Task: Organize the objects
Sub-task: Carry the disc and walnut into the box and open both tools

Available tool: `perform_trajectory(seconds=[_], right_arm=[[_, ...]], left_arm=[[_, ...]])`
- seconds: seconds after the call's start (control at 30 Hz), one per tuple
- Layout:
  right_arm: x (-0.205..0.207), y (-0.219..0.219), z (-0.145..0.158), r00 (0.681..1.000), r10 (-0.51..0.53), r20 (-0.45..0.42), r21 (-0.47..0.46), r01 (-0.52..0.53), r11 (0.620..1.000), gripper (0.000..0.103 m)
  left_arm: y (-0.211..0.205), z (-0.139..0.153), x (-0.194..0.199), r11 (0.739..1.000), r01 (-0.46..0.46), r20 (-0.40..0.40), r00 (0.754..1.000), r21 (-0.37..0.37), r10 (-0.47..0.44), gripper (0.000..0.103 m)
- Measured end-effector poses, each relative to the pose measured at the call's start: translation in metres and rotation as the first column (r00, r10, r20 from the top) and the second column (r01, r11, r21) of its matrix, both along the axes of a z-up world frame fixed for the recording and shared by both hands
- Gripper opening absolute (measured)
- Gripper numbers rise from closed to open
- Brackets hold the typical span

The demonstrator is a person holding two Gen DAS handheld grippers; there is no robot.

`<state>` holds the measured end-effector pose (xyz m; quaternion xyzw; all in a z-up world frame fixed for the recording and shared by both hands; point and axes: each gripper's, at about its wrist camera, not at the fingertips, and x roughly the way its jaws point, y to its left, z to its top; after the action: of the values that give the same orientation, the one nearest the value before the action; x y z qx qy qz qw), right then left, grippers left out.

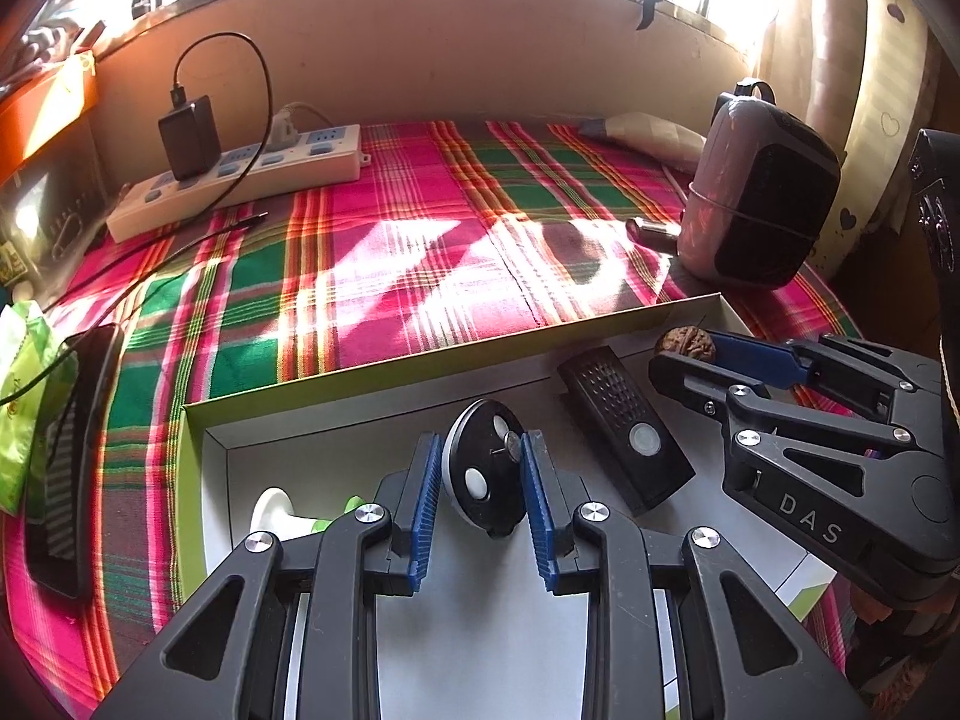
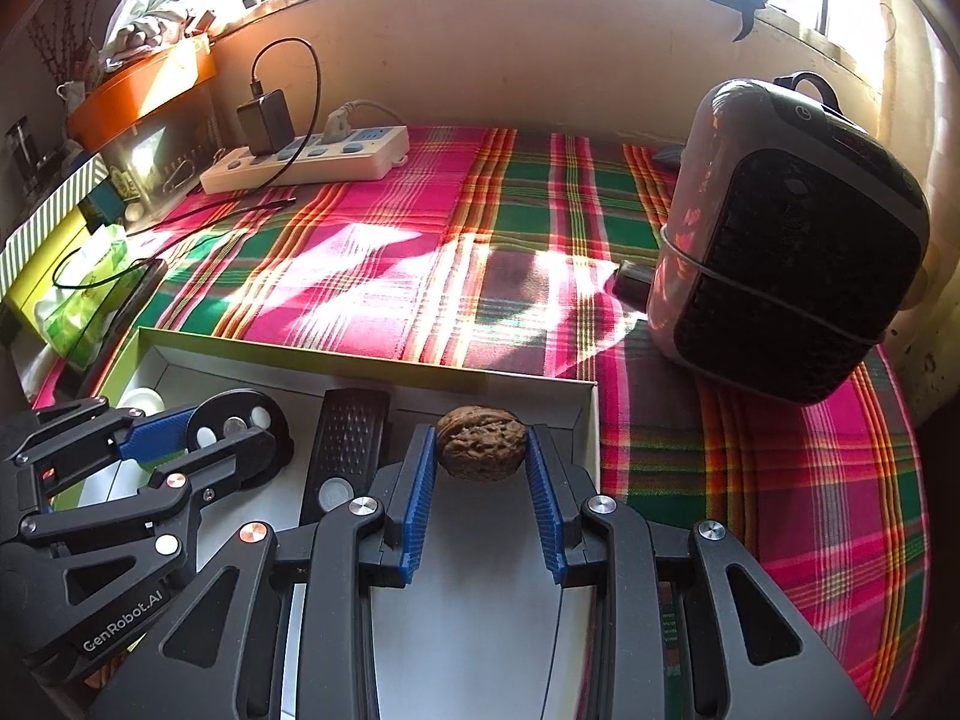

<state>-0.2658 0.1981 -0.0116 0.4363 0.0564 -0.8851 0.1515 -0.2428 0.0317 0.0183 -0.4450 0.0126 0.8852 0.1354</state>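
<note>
A shallow box (image 1: 420,367) with a white inside and green rim lies on the plaid cloth. My left gripper (image 1: 482,456) is shut on a round black disc with white dots (image 1: 480,480), held over the box. My right gripper (image 2: 482,447) is shut on a brown walnut (image 2: 482,443), above the box's far right corner; it also shows in the left wrist view (image 1: 686,346). A black remote-like bar (image 1: 624,426) lies in the box between the grippers. A white and green item (image 1: 282,513) lies in the box at the left.
A grey and black heater (image 2: 786,240) stands at the right, a small dark item (image 2: 630,285) beside it. A white power strip with a black charger (image 1: 240,180) lies at the back left. A black phone (image 1: 66,462) and green packet (image 1: 24,396) lie left.
</note>
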Motion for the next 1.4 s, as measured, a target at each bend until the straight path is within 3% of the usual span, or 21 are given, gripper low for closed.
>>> perform_trajectory(seconds=[1.17, 1.27, 1.4], right_arm=[[0.011, 0.0, 0.004, 1.0, -0.02, 0.0, -0.01, 0.019, 1.0, 0.032], [0.015, 0.0, 0.007, 1.0, -0.023, -0.004, -0.013, 0.023, 1.0, 0.039], [0.02, 0.0, 0.011, 1.0, -0.024, -0.01, -0.021, 0.023, 1.0, 0.039]], left_arm=[[-0.001, 0.007, 0.011, 1.0, -0.014, -0.014, 1.0, -0.025, 0.014, 0.032], [-0.003, 0.009, 0.015, 1.0, -0.017, -0.018, 1.0, -0.022, 0.016, 0.032], [-0.003, 0.014, 0.024, 0.998, -0.026, -0.048, 0.999, -0.049, 0.024, 0.032]])
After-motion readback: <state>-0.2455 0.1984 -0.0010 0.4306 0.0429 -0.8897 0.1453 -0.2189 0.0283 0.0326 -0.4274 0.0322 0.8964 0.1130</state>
